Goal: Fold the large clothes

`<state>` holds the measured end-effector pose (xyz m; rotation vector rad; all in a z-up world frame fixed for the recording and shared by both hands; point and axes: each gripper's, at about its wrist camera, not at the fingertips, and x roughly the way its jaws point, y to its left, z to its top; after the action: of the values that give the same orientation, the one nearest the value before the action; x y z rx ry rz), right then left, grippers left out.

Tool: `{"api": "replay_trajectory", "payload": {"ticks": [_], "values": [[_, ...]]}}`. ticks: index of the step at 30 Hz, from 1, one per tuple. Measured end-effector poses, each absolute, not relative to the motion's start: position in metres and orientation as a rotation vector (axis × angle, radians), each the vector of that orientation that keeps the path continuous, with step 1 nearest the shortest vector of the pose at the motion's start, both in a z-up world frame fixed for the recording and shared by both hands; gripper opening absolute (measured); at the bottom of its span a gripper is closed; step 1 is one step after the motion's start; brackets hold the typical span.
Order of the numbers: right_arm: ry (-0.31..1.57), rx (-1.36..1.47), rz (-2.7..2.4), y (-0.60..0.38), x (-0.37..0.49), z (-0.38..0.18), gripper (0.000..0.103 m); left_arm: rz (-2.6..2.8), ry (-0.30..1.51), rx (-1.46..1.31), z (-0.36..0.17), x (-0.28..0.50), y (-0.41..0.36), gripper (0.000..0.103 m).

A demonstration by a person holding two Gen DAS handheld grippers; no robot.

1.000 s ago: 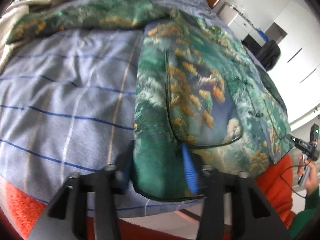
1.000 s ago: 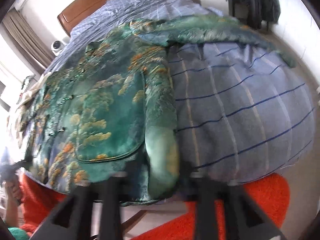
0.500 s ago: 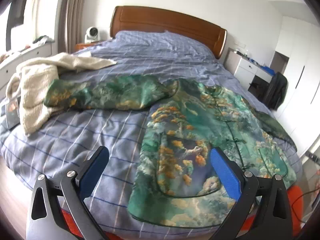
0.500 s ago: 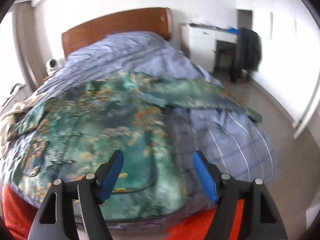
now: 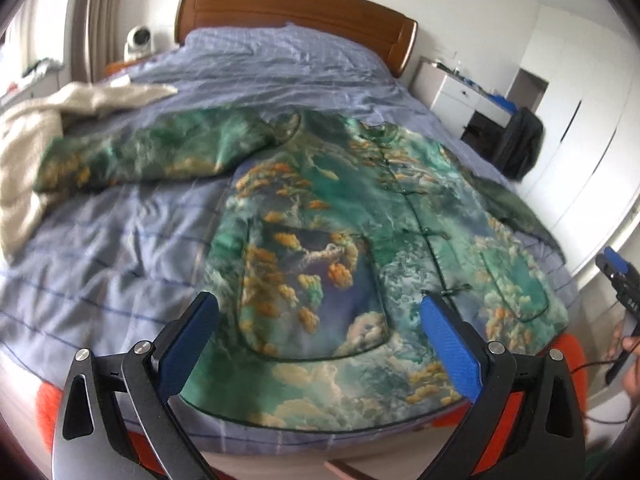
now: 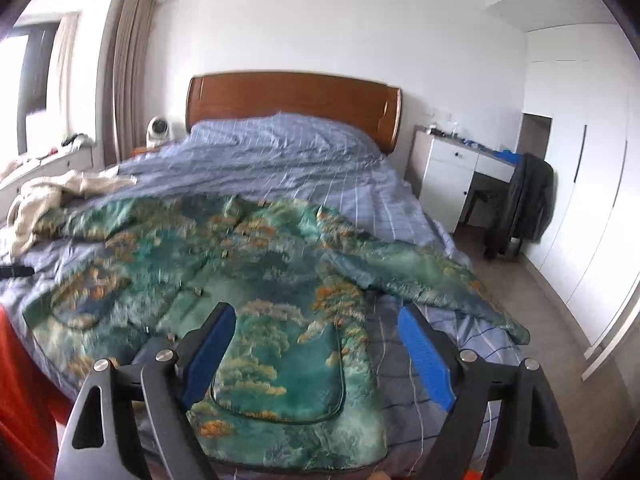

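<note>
Across the bed lies the jacket, a green garment printed with clouds and orange trees, spread flat with its front up on the blue checked duvet. Its hem sits at the foot edge of the bed, nearest both cameras, and its collar points toward the wooden headboard. One sleeve stretches out to the left side of the bed, its cuff just beside a cream blanket; the other sleeve runs off toward the right edge. A row of knot buttons goes down the middle of the front, and a patch pocket shows on each side near the hem.

Both tools hang above the foot of the bed, apart from the cloth. The left tool has its blue pads spread wide, with nothing between them. The right tool is likewise spread wide and holds nothing; it also shows at the far right of the left view.

Beside the headboard stands a white desk, with a dark coat draped over a chair next to it.
</note>
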<state>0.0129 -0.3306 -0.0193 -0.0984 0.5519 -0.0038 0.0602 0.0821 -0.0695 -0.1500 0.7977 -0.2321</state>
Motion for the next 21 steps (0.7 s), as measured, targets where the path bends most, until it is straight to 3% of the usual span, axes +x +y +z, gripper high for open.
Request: {"api": "replay_trajectory", "payload": {"ticks": [4,21], "values": [[0.654,-0.073,0.015,-0.325,0.016,-0.033,0.085,-0.215,0.79,-0.14,-0.06,0.066,0.078,0.102],[0.668,-0.153,0.049,-0.297,0.013,-0.027,0.085,-0.173,0.668,-0.018,-0.033,0.056,0.047,0.102]]}}
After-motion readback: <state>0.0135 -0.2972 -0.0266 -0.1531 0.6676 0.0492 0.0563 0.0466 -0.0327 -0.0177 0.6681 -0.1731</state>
